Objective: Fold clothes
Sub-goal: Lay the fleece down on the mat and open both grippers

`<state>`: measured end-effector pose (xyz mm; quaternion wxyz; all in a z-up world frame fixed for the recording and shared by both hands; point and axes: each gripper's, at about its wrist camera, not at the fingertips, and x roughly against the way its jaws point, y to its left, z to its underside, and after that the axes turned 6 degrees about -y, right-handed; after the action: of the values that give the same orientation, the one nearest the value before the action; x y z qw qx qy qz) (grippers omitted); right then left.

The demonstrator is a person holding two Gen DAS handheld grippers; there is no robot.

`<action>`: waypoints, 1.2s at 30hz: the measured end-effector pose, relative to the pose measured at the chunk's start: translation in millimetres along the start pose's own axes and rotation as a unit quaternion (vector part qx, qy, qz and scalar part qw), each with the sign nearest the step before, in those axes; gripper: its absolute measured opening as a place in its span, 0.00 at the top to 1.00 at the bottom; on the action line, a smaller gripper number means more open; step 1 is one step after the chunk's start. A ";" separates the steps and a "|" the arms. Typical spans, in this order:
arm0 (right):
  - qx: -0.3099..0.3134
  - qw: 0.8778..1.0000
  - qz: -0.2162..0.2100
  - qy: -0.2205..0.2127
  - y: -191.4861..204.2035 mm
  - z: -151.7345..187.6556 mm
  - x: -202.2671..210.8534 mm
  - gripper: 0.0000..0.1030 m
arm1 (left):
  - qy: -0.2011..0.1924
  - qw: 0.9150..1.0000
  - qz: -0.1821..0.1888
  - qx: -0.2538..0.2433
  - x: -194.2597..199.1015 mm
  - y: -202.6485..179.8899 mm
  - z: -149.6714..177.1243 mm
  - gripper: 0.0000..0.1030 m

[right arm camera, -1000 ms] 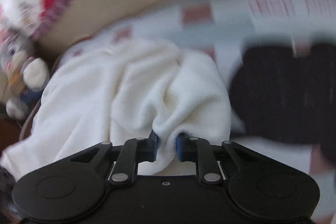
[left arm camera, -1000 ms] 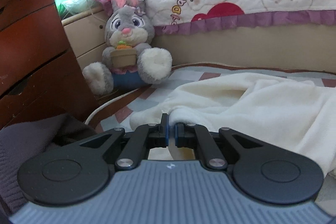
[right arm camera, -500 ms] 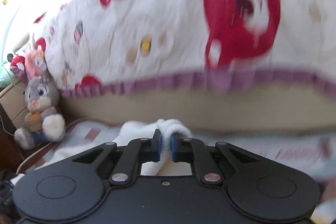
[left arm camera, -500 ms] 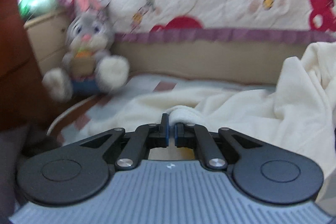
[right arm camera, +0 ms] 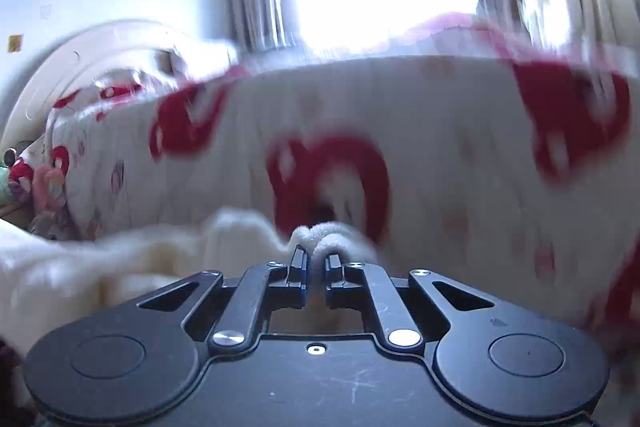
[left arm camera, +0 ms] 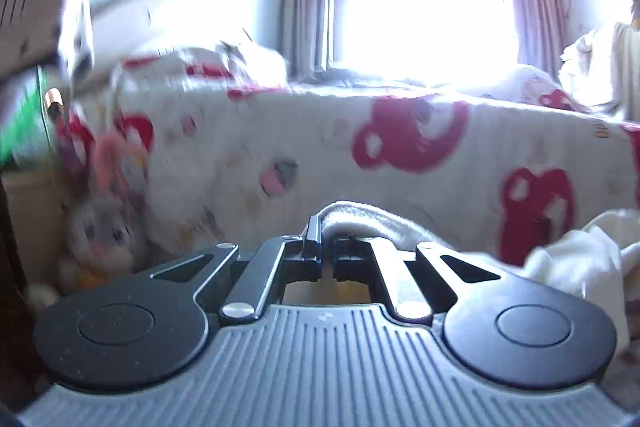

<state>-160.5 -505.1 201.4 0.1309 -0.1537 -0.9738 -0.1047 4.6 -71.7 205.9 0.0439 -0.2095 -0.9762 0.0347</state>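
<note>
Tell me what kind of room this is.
Most likely a bedroom in a home: a bed under a quilt with red bear prints, a curtained window behind it, and a stuffed bunny beside the bed.

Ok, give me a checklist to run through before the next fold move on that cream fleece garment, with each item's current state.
1. Left gripper shut on the cream fleece garment: ok, an edge is pinched between the pads.
2. Right gripper shut on the garment: ok; its jaws have just opened slightly, but fabric is bunched between them.
3. Garment spread flat between the two grips: not ok, it sags in bunched folds.
4. Grips on matching corners: cannot tell.
5. Grey plush rabbit apart from the cloth: ok.
6. Landing surface below: cannot tell, it is out of view.
</note>
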 end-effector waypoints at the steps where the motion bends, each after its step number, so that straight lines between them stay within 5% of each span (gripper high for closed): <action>1: -0.017 0.998 -0.014 0.052 -18.4 19.8 -5.1 0.88 | 0.032 0.999 0.007 0.005 2.4 0.4 18.7 0.96; 4: -0.060 0.982 -0.009 0.179 -67.5 93.1 -26.6 0.87 | 0.168 0.986 0.012 0.007 -5.7 -2.5 100.3 0.96; 8: -0.141 0.956 -0.011 0.256 -118.1 173.4 -42.8 0.87 | 0.331 0.943 0.015 0.029 -19.1 -12.5 208.7 0.96; 10: -0.167 0.949 -0.018 0.269 -131.5 203.8 -45.8 0.87 | 0.379 0.925 0.005 0.025 -23.8 -21.0 240.2 0.96; 13: -0.155 0.951 -0.028 0.268 -133.4 230.5 -43.9 0.87 | 0.392 0.919 -0.018 -0.031 -31.4 -36.7 256.2 0.96; 17: -0.161 0.951 -0.040 0.261 -142.8 243.0 -36.8 0.82 | 0.408 0.911 -0.011 -0.061 -49.8 -44.3 243.4 0.94; 22: -0.193 0.949 -0.044 0.244 -154.0 225.9 -21.3 0.73 | 0.457 0.871 0.018 -0.181 -53.5 -71.3 207.2 0.76; 25: -0.177 0.959 -0.057 0.213 -141.8 188.0 -3.0 0.63 | 0.465 0.862 0.039 -0.196 -38.7 -85.6 163.9 0.69; 28: -0.148 0.971 -0.076 0.174 -122.4 144.2 16.7 0.63 | 0.466 0.870 0.057 -0.154 -19.9 -90.3 115.2 0.58; 30: -0.133 0.973 -0.095 0.160 -101.6 120.2 23.5 0.55 | 0.474 0.867 0.069 -0.138 -9.8 -94.1 86.4 0.56; 33: -0.130 0.968 -0.126 0.173 -56.1 104.3 11.5 0.53 | 0.467 0.870 0.077 -0.139 -0.7 -99.4 52.8 0.41; 36: -0.150 0.955 -0.161 0.201 -12.0 99.5 -12.4 0.53 | 0.454 0.875 0.066 -0.155 3.4 -102.3 25.5 0.38</action>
<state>-175.1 -495.3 101.9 0.2812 0.0111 -0.9122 -0.2979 -42.5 -164.6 189.6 0.4466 -0.2705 -0.8258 -0.2130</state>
